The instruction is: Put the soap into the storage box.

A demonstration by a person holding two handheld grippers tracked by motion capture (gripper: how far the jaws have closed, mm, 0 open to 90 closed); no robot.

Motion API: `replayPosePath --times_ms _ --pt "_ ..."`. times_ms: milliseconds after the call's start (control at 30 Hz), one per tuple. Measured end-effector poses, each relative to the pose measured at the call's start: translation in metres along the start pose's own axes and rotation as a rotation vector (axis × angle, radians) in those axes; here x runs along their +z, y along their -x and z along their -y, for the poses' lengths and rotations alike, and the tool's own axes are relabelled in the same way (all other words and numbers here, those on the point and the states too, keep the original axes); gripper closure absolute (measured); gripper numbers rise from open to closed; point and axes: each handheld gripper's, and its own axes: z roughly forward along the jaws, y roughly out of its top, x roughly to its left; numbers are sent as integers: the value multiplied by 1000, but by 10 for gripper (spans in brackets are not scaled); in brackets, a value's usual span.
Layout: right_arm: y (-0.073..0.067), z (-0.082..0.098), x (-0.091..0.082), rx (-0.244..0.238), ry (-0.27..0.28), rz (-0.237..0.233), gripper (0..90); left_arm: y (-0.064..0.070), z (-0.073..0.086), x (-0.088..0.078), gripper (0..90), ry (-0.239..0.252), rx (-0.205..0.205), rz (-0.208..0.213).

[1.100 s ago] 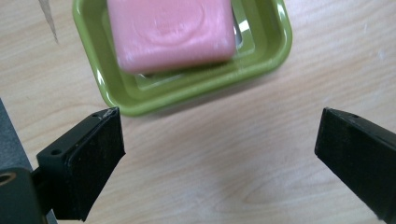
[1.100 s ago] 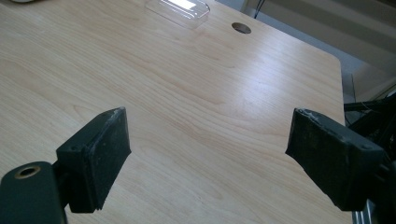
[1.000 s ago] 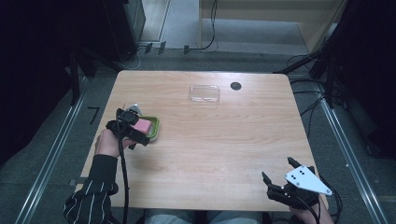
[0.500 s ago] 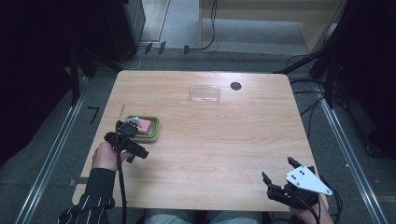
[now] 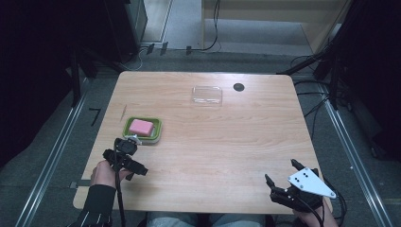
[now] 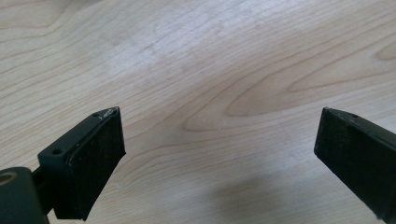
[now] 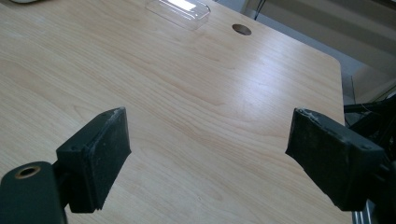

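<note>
Your left claw (image 5: 124,158) has pulled back from the green tray (image 5: 158,133), now spread and empty. Pink block (image 5: 141,126) sits inside it, left side of the bench (image 5: 227,142) — placing looks done. Right claw (image 5: 291,184) spread, idle near-right.

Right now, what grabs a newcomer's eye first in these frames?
The pink block in its green tray stands out, at the table's left side, just beyond the left gripper, whose jaws are spread over bare wood. Next comes the clear plastic lid at the far edge beside a round dark hole. The right gripper, with its grey plate, sits open at the near right corner.
</note>
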Motion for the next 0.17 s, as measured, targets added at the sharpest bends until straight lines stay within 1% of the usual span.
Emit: replayPosePath --times_ms 67,100,167 --pt "0 0 0 -1 0 0 136 -1 2 1 20 26 -7 5" --pt "0 0 0 0 -1 0 136 -1 3 1 20 36 -10 13" --pt "0 0 0 4 0 2 136 -1 3 2 14 59 -5 2"
